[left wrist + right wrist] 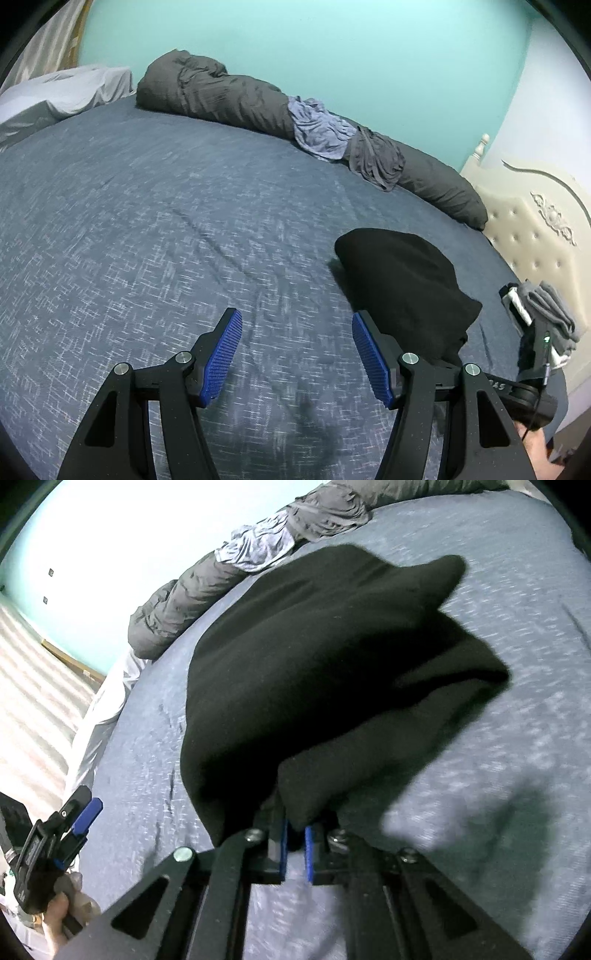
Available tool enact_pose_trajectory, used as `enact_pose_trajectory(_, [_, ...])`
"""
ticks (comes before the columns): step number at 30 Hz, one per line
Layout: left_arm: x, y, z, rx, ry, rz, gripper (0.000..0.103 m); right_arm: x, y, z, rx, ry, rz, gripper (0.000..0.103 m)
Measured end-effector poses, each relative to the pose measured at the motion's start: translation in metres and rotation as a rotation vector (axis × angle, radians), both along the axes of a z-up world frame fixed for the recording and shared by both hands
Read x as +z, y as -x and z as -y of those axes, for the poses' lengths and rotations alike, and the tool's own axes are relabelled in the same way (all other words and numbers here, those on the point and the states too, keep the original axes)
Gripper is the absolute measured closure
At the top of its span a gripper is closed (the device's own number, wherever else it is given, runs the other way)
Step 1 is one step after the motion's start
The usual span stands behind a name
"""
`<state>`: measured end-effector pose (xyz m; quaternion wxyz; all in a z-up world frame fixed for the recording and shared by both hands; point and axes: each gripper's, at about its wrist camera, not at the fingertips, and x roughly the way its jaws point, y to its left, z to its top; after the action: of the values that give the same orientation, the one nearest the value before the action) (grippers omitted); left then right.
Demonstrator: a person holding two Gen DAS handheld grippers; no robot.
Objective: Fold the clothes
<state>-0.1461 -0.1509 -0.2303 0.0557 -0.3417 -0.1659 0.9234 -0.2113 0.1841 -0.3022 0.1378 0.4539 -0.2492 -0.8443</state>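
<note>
Both tongs show in the left wrist view: the left gripper [297,354] hangs over the bed [147,221] with its blue pads [221,354] spread wide and nothing between them, while the right gripper [532,369] appears only as a dark body at the right edge, its tips hidden. A black garment [402,288] sits bunched near the bed's right edge, just beyond the left gripper's right finger. Along the far edge lies a rolled dark grey duvet [221,96], with a light blue cloth [317,129] and a grey cloth [376,162] draped over it. A pale pillow [66,92] rests at the far left corner, and a small pile of grey and white clothes [543,314] lies by the cream headboard [535,229] on the right. From the right wrist view, the right gripper [295,849] is clenched on a fold of the black garment [314,657], whose bulk spreads out ahead of the fingers above the bed [480,775]. The left gripper [79,818] shows at the lower left, by the bed's edge, fingers parted, with a hand [59,908] on its handle. The duvet [173,609] and the two cloths [258,546] line the far edge.
</note>
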Motion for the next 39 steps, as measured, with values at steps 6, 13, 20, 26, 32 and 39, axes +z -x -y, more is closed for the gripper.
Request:
enact_pose_trajectory(6, [-0.002,-0.005,-0.016,-0.023,0.011,0.011,0.037,0.016,-0.021,-0.041,-0.035,-0.06,-0.021,0.098])
enact_pose_trajectory(13, [0.0,-0.004,-0.039,-0.064,0.013,0.008,0.037,0.018,-0.034,-0.096,-0.089,-0.109,-0.013,0.098])
enact_pose_trajectory(20, [-0.001,0.005,-0.063,-0.107,0.015,0.012,0.037,0.026,-0.03,-0.134,-0.079,-0.154,-0.024,0.098])
enact_pose_trajectory(26, [-0.005,0.013,-0.091,-0.161,-0.004,0.02,0.037,0.022,-0.024,-0.153,-0.062,-0.212,-0.011,0.098])
enact_pose_trajectory(32, [-0.01,0.021,-0.111,-0.19,0.001,0.037,0.037,0.018,-0.019,-0.164,-0.065,-0.244,-0.007,0.098])
enact_pose_trajectory(39, [-0.024,0.029,-0.125,-0.218,-0.009,0.095,0.037,0.024,-0.036,-0.166,-0.111,-0.243,-0.02,0.093])
